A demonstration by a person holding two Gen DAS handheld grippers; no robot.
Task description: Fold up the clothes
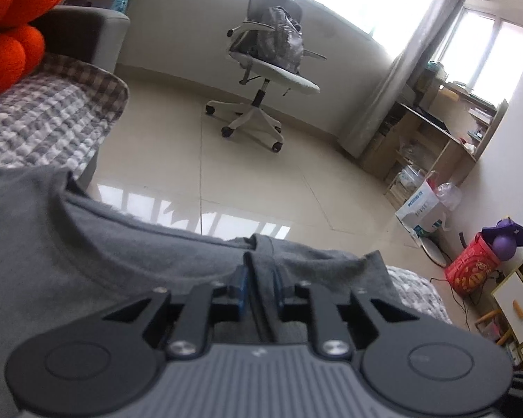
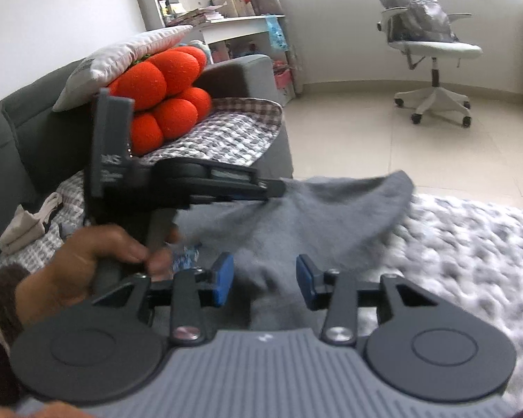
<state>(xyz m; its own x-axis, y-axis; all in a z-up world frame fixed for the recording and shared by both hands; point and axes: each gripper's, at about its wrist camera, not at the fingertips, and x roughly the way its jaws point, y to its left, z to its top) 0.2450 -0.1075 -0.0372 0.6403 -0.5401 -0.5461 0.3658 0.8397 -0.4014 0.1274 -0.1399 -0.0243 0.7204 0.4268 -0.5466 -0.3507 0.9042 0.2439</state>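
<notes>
Fabric of the grey T-shirt [image 1: 115, 261] sat pinched in the clenched left gripper [image 1: 259, 287], lifted above the knitted blanket [image 2: 470, 244]. Right gripper [image 2: 264, 280] stood parted, cloth draped directly between and ahead of its jaws.

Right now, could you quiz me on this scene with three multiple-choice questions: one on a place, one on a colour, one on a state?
1. Where is the office chair?
A. on the sofa
B. on the tiled floor by the window
C. under the shelves

2. What colour is the garment being handled?
A. grey
B. orange
C. white

3. How do the left gripper jaws stand?
A. wide apart
B. shut on cloth
C. out of view

Answers:
1 B, its wheels rest on tiles.
2 A, the cloth is plain grey.
3 B, fabric is pinched between them, while the right gripper is open.
</notes>
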